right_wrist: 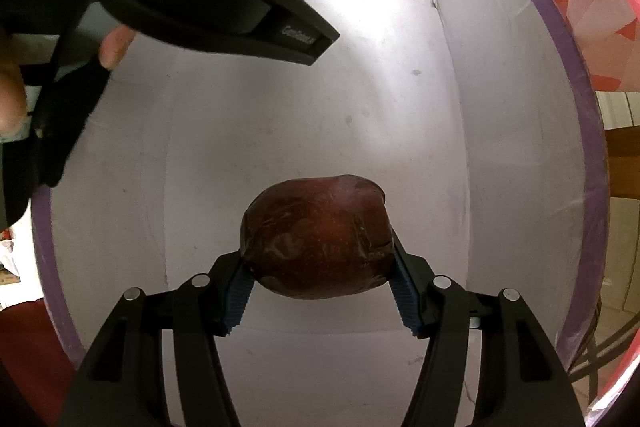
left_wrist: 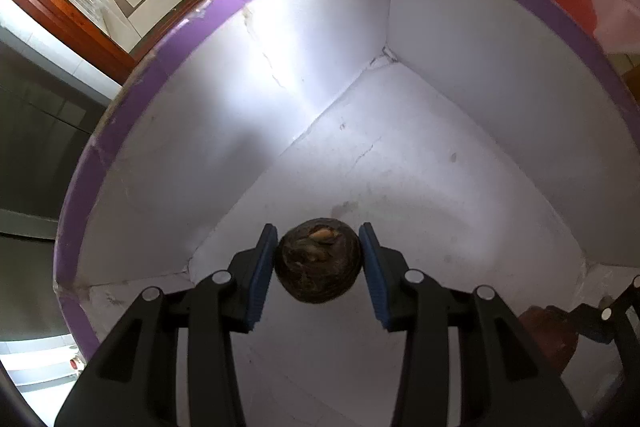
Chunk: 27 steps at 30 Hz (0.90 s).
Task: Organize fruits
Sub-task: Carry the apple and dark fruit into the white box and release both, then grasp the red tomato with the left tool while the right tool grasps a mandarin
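Wrapped red apple point(right_wrist: 316, 243) right-view only

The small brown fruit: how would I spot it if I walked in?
Find the white box with the purple rim. Inside, two hand-held grippers each hold a fruit. The left hand-held gripper pinches the brown fruit: small, round, dark brown, unlike the bigger red apple.

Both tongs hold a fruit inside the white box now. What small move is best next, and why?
Probably open both tongs and let go. The left tongs hold the small dark fruit low over the floor of the box, and the right tongs grip the red apple inside the same walls.
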Motion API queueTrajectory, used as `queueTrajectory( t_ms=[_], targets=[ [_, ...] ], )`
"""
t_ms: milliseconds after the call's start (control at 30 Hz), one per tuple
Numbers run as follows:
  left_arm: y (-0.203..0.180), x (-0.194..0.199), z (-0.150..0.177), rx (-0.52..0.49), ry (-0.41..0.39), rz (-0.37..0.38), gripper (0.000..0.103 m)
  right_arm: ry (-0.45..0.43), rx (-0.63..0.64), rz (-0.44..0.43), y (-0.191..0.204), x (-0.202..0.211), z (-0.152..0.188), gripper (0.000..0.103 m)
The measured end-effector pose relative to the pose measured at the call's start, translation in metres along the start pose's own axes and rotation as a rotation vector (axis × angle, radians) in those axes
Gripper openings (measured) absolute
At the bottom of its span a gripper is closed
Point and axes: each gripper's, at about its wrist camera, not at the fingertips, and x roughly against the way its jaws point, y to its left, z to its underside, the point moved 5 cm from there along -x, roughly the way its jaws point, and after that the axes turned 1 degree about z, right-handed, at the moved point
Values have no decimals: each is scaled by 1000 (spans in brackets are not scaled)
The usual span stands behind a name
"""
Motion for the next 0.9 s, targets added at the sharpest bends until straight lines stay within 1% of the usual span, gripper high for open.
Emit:
queueTrajectory(
  t_ms=[33,67,100,133,167,300,333,400,467,500,533,567,600,633,667,700,733,767,800,833,867,900],
  targets=[
    [0,1,0,-1,-3,3,48,-1,-2,-3,0,1,0,60],
    [0,2,-1,0,-7,5,55,-6,-5,-8,0,2,0,61],
    [0,3,-1,0,-10,3,59,-22,-10,-10,-1,6,0,62],
    [0,4,-2,1,-12,0,65,-37,-13,-10,0,6,-15,66],
    [0,4,-2,2,-14,0,66,-55,-19,-13,-1,10,-15,69],
    [-1,8,-4,1,-21,9,69,-124,-32,-28,-5,32,-14,70],
    [-5,12,-4,6,-33,15,69,-151,-29,-35,-4,40,-13,70],
    [1,26,-8,35,-84,43,69,-236,-10,-60,-3,66,-9,70],
    [5,51,-13,78,-178,82,69,-330,-1,-98,-2,95,-6,70],
    [9,75,-17,102,-264,99,70,-385,-6,-119,-4,113,-5,70],
    [12,99,-20,118,-355,105,78,-456,-20,-142,-8,137,-1,73],
    [14,126,-24,130,-458,101,88,-521,-35,-153,-14,159,3,78],
    [15,147,-28,135,-537,88,94,-584,-51,-158,-20,179,8,80],
    [13,169,-31,138,-612,70,102,-662,-72,-151,-27,205,15,86],
    [9,189,-35,137,-681,55,102,-728,-94,-130,-37,225,25,88],
    [0,217,-41,122,-760,57,102,-815,-135,-83,-53,250,40,88],
    [-8,230,-47,106,-786,74,102,-869,-170,-51,-66,265,53,88],
    [-24,249,-55,76,-809,114,102,-921,-212,-25,-81,280,65,88],
    [-37,258,-58,59,-815,144,102,-984,-281,2,-101,298,87,88],
    [-57,270,-64,38,-817,189,102,-1012,-319,20,-110,304,98,88],
    [-71,276,-69,25,-815,218,102,-1054,-377,57,-129,317,119,88],
    [-97,286,-78,1,-808,266,102,-1096,-448,116,-151,330,146,88]
  ],
)
